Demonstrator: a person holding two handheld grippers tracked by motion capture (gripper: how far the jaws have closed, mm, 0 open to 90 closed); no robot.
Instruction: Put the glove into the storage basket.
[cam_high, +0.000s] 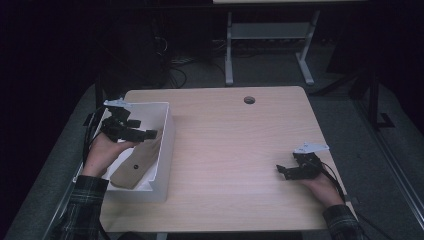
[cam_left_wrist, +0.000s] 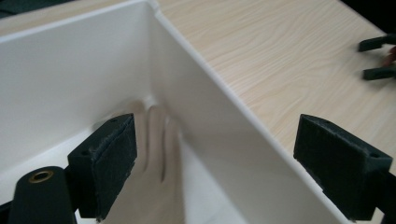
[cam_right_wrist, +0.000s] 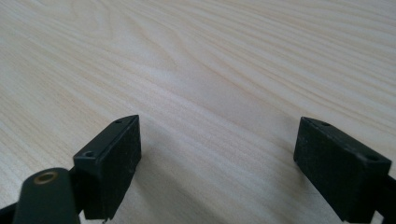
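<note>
High view: hovering over the white bin (cam_high: 162, 150) at the desk's (cam_high: 240, 150) left edge, the left tongs (cam_high: 150, 134), spread wide and carrying nothing, likely just clear of the tan, glove-like piece (cam_high: 134, 167) lying flat inside the bin. Resting at the right near side, the right tongs (cam_high: 281, 171), likewise spread and unloaded, probably waiting.

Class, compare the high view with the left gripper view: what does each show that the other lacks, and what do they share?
High view alone: the left gripper from outside, the person's sleeves, the table's round hole.

Left gripper view alone: its own open pads close up, straddling the bin's wall.

Both: the white bin, the beige glove-like item inside, the right gripper.
</note>
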